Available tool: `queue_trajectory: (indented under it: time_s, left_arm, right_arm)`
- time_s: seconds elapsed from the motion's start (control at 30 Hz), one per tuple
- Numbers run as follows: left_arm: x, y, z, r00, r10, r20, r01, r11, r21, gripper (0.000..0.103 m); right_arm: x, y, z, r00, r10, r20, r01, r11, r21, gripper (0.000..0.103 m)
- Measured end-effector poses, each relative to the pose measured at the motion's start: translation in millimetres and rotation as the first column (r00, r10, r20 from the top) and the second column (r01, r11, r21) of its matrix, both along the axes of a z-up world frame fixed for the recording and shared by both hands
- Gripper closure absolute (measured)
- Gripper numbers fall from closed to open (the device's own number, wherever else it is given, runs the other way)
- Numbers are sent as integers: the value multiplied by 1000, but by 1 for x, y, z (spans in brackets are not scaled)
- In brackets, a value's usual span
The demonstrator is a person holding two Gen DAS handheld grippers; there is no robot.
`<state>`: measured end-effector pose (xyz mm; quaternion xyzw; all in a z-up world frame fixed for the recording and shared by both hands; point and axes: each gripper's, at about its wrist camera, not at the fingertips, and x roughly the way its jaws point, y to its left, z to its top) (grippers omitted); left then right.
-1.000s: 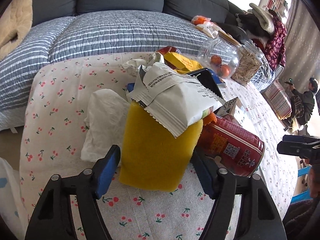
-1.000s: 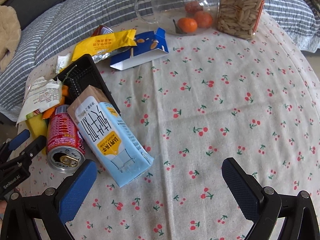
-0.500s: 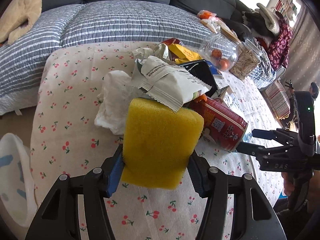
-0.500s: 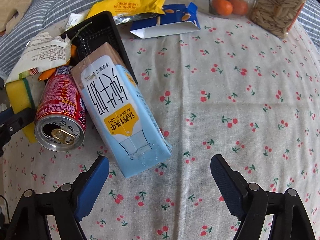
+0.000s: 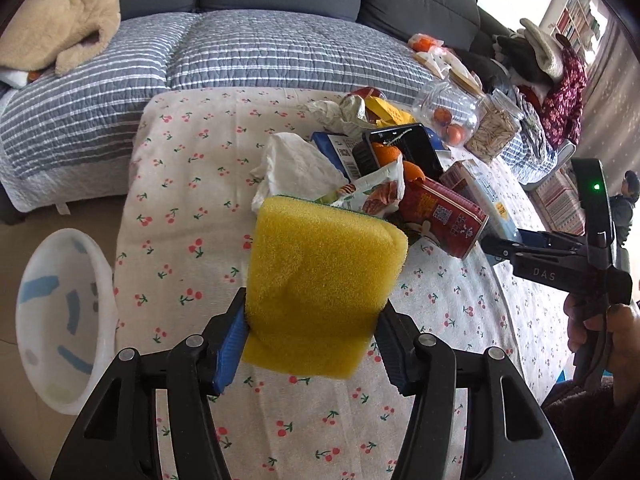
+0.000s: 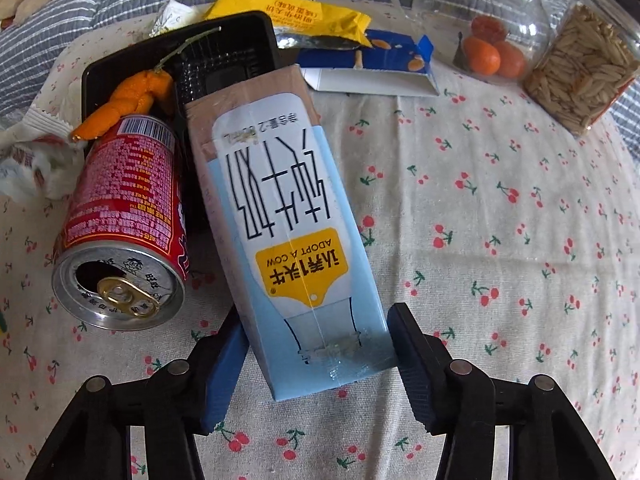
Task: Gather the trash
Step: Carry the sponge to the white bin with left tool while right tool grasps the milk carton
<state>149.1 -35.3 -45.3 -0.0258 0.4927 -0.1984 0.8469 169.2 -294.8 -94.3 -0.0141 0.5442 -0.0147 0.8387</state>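
My left gripper (image 5: 314, 308) is shut on a yellow sponge (image 5: 320, 272), held off the cherry-print tablecloth (image 5: 192, 184). Beyond it lie a crumpled tissue (image 5: 296, 164), a snack bag (image 5: 368, 192) and a red can (image 5: 440, 216). In the right wrist view, a light blue milk carton (image 6: 280, 200) lies flat beside the red can (image 6: 124, 208). My right gripper (image 6: 316, 336) is closing on the carton's near end, with a blue pad touching each side. A black tray (image 6: 224, 60) with orange peel (image 6: 128, 100) sits behind.
A white bin (image 5: 60, 320) stands on the floor left of the table. A yellow wrapper (image 6: 288, 16), an open blue box (image 6: 372, 64), a glass jar with oranges (image 6: 480, 40) and a seed jar (image 6: 580, 72) sit at the table's back. A sofa lies beyond.
My left gripper closed on the sponge, lifted it and drew back; the snack bag slid off it. My right gripper moved up to the carton and its jaws narrowed onto it.
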Motion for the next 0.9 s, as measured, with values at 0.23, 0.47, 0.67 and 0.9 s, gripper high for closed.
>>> queue_trajectory:
  time_s: [0.23, 0.47, 0.67, 0.9]
  left_arm:
    - [-11, 37, 12, 997, 71, 24, -71, 997, -24, 42]
    - [-21, 72, 20, 989, 145, 43, -143, 989, -35, 42]
    - [-25, 105, 20, 974, 223, 44, -221, 975, -33, 42]
    - [-26, 136, 14, 954, 296, 40, -296, 955, -4, 42]
  right_arm:
    - [-22, -5, 39, 994, -71, 88, 67, 997, 47, 46]
    - [-37, 15, 71, 984, -44, 174, 30, 996, 80, 46]
    - [-47, 46, 97, 966, 12, 258, -37, 995, 94, 46]
    - [-46, 87, 97, 962, 82, 259, -113, 988, 109, 46]
